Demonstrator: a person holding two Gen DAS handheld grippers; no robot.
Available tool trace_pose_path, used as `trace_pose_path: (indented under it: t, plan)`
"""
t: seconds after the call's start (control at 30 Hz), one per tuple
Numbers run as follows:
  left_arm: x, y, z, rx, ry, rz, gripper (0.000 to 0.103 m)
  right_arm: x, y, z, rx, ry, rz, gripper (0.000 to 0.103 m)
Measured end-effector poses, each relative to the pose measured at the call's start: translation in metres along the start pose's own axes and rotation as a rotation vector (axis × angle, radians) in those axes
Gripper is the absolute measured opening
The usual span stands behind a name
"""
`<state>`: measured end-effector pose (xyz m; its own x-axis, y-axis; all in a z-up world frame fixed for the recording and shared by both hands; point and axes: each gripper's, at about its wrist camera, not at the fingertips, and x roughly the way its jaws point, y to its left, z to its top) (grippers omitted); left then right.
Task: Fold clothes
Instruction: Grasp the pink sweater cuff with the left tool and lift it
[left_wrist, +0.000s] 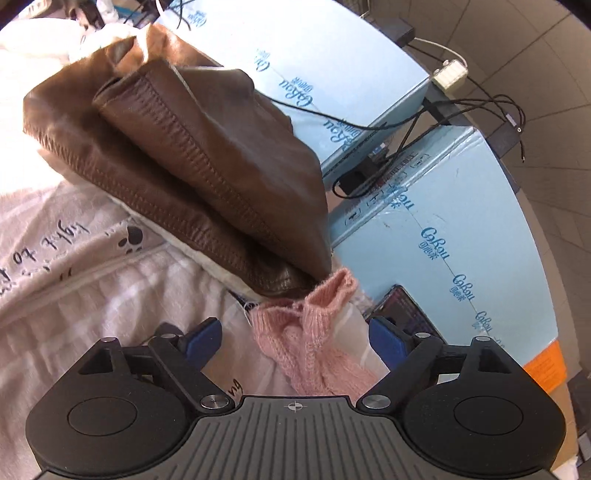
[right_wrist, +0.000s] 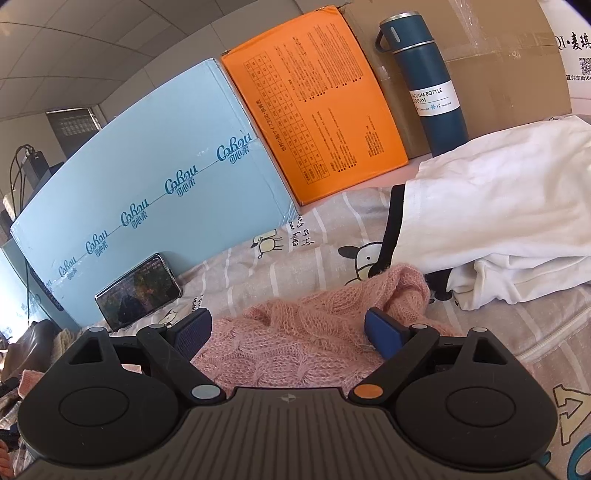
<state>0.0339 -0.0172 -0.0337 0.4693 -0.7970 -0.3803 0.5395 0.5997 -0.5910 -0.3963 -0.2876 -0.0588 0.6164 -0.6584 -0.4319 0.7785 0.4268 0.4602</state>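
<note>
- Pink sweater (right_wrist: 295, 332) lying rumpled on the striped bed sheet (right_wrist: 325, 229), bunched and not flat, with one knitted end (left_wrist: 325, 295) reaching under the edge of the brown leather jacket (left_wrist: 177, 155).
- Left tool (left_wrist: 295, 332) spread wide, gripping nothing, fingers either side of that knitted end.
- Right tool (right_wrist: 288, 328) likewise spread wide and empty, low over the middle of the knit.
- Hard to judge whether the sweater is being laid out for folding or being picked up part-folded; either fits.
- Worth pinching only a thin edge of the knit: loose open weave, likely to stretch and snag on the blue pads (right_wrist: 384, 332).
- Best to grip at two matching points, so that the fabric hangs evenly rather than twisting.
- Careful with the end near the jacket: dragging could pull the jacket stack askew.
- Also close by: white garment (right_wrist: 498, 221) touching the sweater's far edge, and phone (right_wrist: 138, 291) leaning on the light blue box (right_wrist: 147, 155); room for spreading is tight.
</note>
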Motion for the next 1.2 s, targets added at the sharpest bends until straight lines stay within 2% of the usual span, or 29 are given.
trace_pose_path:
  t: [0.13, 0.37, 0.5, 0.53, 0.57, 0.6, 0.63, 0.7, 0.93, 1.1, 1.2]
  plan:
    - [0.015, -0.003, -0.002, -0.003, 0.046, -0.022, 0.089, 0.0, 0.0, 0.0, 0.0, -0.003, 0.0, 0.09]
    - [0.041, -0.009, -0.007, -0.007, 0.126, -0.061, 0.097, 0.0, 0.0, -0.001, -0.002, 0.0, 0.0, 0.09]
    - [0.051, -0.032, -0.018, 0.203, 0.116, -0.025, 0.098, 0.0, 0.0, 0.0, 0.0, 0.001, 0.003, 0.09]
    - [0.05, -0.033, -0.019, 0.215, 0.116, -0.039, 0.089, 0.0, 0.0, 0.0, 0.0, 0.001, 0.003, 0.09]
    - [0.049, -0.033, -0.02, 0.223, 0.116, -0.055, 0.054, 0.0, 0.0, 0.0, 0.0, 0.001, 0.004, 0.09]
    - [0.052, -0.031, -0.02, 0.213, 0.144, -0.074, 0.034, 0.0, 0.0, 0.0, 0.0, 0.0, 0.005, 0.09]
    - [0.055, -0.028, -0.021, 0.198, 0.17, -0.076, 0.02, 0.0, 0.0, 0.0, 0.0, 0.0, 0.005, 0.09]
    - [0.053, -0.025, -0.021, 0.177, 0.161, -0.098, 0.018, 0.0, 0.0, 0.0, -0.001, -0.001, 0.006, 0.09]
    - [-0.015, -0.047, -0.026, 0.286, -0.09, -0.266, 0.018, -0.004, -0.004, 0.001, 0.023, -0.037, 0.04, 0.09]
    - [-0.068, -0.041, -0.023, 0.182, -0.19, -0.433, 0.016, -0.013, -0.006, 0.003, 0.034, -0.106, 0.045, 0.09]
    - [-0.088, -0.039, -0.013, 0.144, -0.24, -0.468, 0.015, -0.024, -0.004, 0.005, 0.022, -0.152, 0.04, 0.09]
